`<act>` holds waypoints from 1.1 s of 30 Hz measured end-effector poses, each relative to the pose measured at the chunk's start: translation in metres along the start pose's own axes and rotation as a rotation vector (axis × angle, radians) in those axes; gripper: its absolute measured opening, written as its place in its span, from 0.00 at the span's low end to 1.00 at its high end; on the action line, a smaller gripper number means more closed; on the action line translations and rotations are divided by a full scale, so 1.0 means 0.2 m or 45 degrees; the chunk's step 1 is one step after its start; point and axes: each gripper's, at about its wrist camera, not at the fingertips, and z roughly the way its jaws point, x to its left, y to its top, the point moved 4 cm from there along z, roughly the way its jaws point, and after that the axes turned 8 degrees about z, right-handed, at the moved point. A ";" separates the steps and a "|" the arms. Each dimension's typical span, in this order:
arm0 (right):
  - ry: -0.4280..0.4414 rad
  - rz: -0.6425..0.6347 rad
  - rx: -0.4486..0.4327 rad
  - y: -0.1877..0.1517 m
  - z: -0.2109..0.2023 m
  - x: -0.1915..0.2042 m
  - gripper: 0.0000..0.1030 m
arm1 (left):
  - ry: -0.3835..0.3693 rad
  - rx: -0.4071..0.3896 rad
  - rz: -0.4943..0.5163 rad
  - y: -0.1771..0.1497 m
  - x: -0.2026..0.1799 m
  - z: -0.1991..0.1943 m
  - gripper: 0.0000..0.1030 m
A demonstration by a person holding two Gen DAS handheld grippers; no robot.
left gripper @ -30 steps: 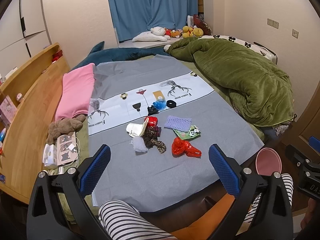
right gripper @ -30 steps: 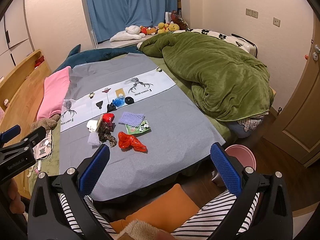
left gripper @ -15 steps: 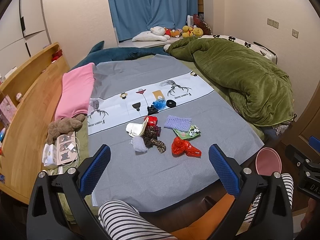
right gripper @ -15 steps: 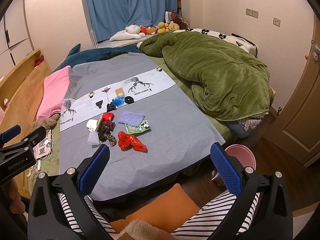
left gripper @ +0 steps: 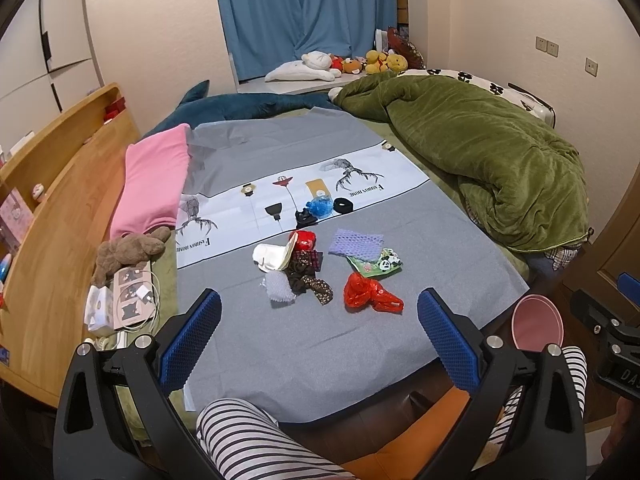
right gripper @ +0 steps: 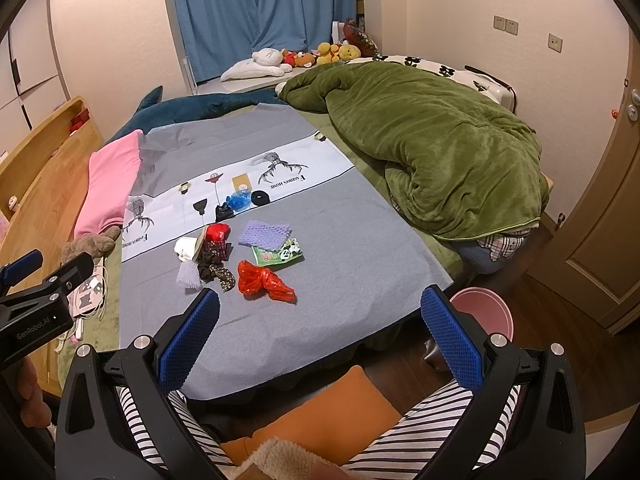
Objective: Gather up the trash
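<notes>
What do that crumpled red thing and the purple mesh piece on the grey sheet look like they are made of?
The red bag looks like thin glossy plastic film: it is crinkled and catches highlights. The purple mesh piece seems to be soft foam netting, matte with a regular honeycomb of holes, though knitted fabric cannot be ruled out.

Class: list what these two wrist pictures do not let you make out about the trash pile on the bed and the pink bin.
- Pink bin: its inside is out of sight in both views; the bed edge and the right tongs cover part of it.
- Green snack wrapper: its print is too small to read.
- Dark patterned scraps: they overlap and cannot be counted in either view.
- Left tongs: they are wide open and hold nothing.
</notes>
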 end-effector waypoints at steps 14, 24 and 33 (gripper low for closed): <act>0.001 0.001 0.000 0.00 -0.01 -0.01 0.95 | 0.001 0.000 -0.001 0.00 0.00 0.00 0.93; 0.000 0.000 0.000 0.01 -0.01 -0.01 0.95 | 0.000 0.000 -0.002 0.00 0.00 0.00 0.93; 0.079 -0.020 -0.044 -0.02 -0.02 0.13 0.95 | 0.012 -0.008 -0.043 -0.04 0.07 0.00 0.93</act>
